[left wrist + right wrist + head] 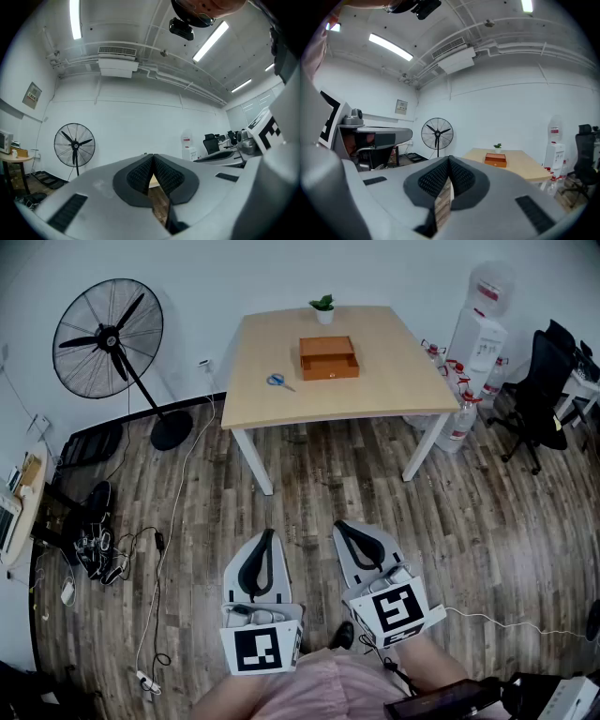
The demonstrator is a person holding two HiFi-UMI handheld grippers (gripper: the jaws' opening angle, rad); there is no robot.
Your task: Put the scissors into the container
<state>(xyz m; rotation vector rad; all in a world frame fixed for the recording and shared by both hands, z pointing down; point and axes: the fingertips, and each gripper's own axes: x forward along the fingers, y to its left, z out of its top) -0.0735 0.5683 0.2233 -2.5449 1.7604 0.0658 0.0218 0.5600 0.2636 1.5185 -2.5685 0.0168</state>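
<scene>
Blue-handled scissors (277, 382) lie on the light wooden table (375, 395), left of an orange-brown wooden container (329, 358) that also shows small in the right gripper view (495, 160). Both grippers hang low near the person's body, far from the table. My left gripper (265, 536) is shut, its black pads meeting at the tips (153, 157) with nothing between them. My right gripper (346, 526) is likewise shut and empty, its tips (450, 159) touching. The scissors do not show in either gripper view.
A small potted plant (323, 307) stands at the table's far edge. A black pedestal fan (112, 338) is left of the table, a water dispenser (478, 334) and office chair (544, 395) right. Cables and a power strip (145, 679) lie on the wooden floor at left.
</scene>
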